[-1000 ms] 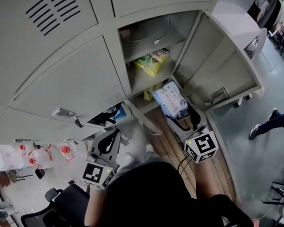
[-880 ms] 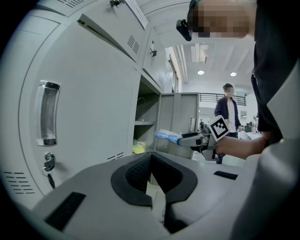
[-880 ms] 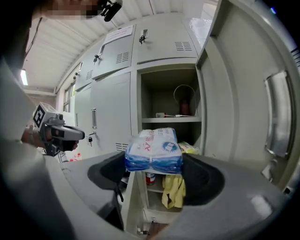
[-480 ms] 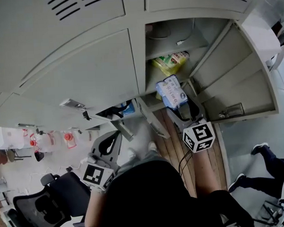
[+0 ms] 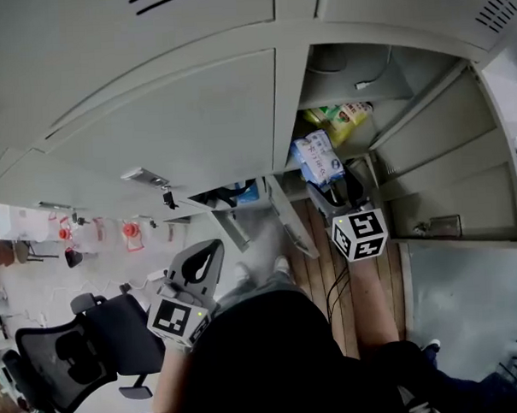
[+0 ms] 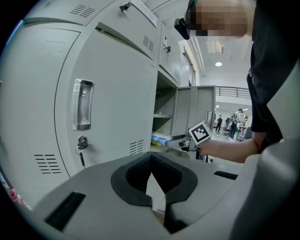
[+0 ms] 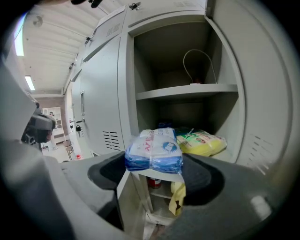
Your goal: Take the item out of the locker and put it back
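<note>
Now the right gripper (image 5: 333, 184) pinches a soft, likely light blue pack (image 7: 153, 149) across its middle; left gripper (image 6: 152, 173) jaws together, empty.

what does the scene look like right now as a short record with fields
right gripper: shut on the blue and white packet
packet place: held at the mouth of the open locker, not resting on a shelf
left gripper: jaws together, empty, beside a closed locker door
yellow packet: lying on the locker's lower shelf, behind the held packet
</note>
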Demonstrator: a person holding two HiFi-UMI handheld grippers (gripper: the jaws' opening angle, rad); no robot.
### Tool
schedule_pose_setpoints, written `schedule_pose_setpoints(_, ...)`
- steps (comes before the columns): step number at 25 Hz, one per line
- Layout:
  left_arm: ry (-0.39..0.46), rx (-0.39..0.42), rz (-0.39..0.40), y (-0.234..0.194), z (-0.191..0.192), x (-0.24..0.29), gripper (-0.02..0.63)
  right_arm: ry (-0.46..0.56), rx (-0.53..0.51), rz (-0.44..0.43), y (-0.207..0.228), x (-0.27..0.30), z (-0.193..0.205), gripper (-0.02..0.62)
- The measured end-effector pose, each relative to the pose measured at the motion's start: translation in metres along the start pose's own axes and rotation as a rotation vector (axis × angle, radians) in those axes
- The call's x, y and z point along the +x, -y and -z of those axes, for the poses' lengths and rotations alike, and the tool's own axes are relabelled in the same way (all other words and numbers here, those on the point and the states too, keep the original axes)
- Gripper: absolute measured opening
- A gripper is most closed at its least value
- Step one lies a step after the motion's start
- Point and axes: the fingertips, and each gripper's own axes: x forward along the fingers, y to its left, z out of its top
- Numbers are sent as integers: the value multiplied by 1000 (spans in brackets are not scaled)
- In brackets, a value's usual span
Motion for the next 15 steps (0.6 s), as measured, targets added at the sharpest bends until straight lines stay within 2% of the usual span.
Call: schedule_pose_setpoints(15, -47, -22, -93, -18, 17, -8, 11, -63, -15, -31, 7, 59, 23, 362)
